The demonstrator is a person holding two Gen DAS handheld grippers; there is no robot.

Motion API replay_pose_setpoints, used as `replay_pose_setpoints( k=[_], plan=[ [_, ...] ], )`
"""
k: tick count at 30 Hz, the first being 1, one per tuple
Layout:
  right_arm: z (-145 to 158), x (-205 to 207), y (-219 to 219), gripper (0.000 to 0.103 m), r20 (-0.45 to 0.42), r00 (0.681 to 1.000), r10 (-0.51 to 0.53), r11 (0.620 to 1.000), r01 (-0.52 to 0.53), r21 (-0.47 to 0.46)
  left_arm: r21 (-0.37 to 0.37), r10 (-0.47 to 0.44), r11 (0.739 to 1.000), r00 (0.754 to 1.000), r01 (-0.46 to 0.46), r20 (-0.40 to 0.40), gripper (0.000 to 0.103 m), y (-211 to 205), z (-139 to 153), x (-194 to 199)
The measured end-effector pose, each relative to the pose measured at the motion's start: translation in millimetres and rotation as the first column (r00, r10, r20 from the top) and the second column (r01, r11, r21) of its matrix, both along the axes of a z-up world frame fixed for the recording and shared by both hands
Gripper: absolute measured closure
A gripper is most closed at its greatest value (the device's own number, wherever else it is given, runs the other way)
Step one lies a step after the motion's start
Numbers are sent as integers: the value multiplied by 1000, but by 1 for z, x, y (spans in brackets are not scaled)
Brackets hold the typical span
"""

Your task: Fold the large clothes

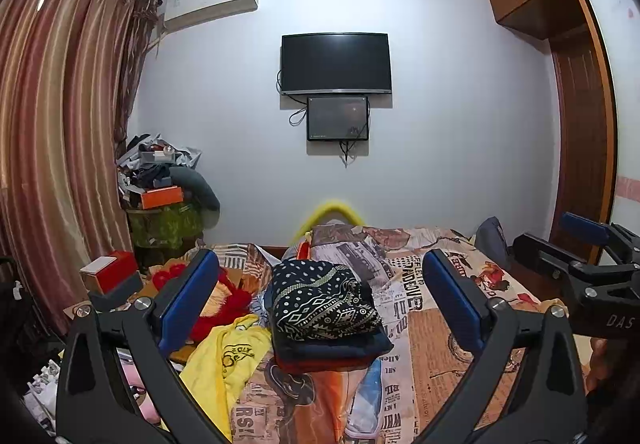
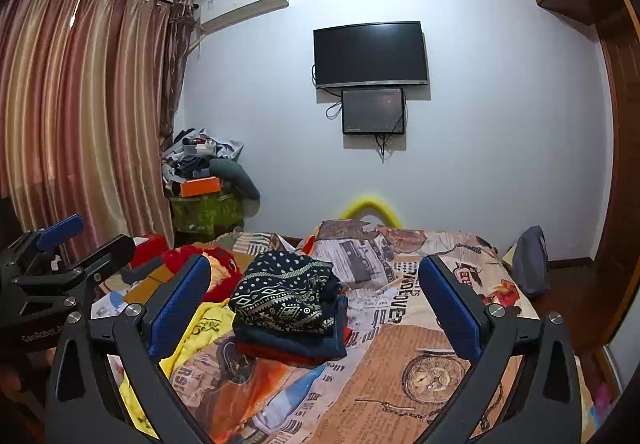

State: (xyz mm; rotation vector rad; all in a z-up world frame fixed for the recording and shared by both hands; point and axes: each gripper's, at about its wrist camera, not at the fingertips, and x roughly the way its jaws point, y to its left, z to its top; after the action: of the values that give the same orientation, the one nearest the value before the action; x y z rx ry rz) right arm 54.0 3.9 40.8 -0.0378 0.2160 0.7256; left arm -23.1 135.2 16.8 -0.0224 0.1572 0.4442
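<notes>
A stack of folded clothes (image 1: 326, 314) lies on the bed, topped by a navy garment with white dots and patterns; it also shows in the right wrist view (image 2: 286, 300). A loose yellow garment (image 1: 228, 358) lies to its left, also seen in the right wrist view (image 2: 202, 330), with a red garment (image 1: 224, 302) behind it. My left gripper (image 1: 320, 284) is open and empty, held above the bed in front of the stack. My right gripper (image 2: 316, 284) is open and empty, beside the left one. Each gripper shows in the other's view, the right (image 1: 588, 264) and the left (image 2: 44, 264).
The bed has a newspaper-print cover (image 2: 400, 364). A red box (image 1: 112, 270) and clutter sit at the bed's left. A pile of things (image 1: 164, 179) stands by the striped curtain (image 1: 60, 123). A TV (image 1: 336, 61) hangs on the far wall. A wooden wardrobe (image 1: 580, 123) stands at right.
</notes>
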Motion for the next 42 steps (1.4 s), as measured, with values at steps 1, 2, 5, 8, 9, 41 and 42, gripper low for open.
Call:
replay_pose_setpoints(
  k=[1, 2, 5, 8, 9, 41, 42],
  plan=[
    [0, 0, 0, 0, -1, 1000, 0, 1000, 0, 0, -1, -1, 1000, 1000, 1, 0, 1, 0, 0, 0],
    [0, 0, 0, 0, -2, 1000, -1, 1000, 1, -1, -1, -1, 1000, 1000, 1, -1, 1, 0, 0, 0],
    [-1, 1, 0, 0, -4, 1000, -2, 1000, 2, -6, -3, 0, 1000, 1000, 0, -3, 1, 1, -1, 1],
    [-1, 1, -1, 0, -5, 1000, -4, 1000, 4, -9, -9, -4, 1000, 1000, 4, -6, 1, 3, -2, 2],
    [0, 2, -1, 0, -7, 1000, -3, 1000, 3, -9, -11, -5, 1000, 1000, 5, -7, 1, 5, -1, 2],
    [0, 9, -12, 0, -26, 1000, -18, 1000, 18, 3, -21, -58, 998, 997, 57, -41, 1, 6, -8, 14],
    [0, 9, -13, 0, -26, 999, -18, 1000, 18, 5, -22, -61, 998, 997, 60, -45, 1, 5, -9, 15]
  ],
)
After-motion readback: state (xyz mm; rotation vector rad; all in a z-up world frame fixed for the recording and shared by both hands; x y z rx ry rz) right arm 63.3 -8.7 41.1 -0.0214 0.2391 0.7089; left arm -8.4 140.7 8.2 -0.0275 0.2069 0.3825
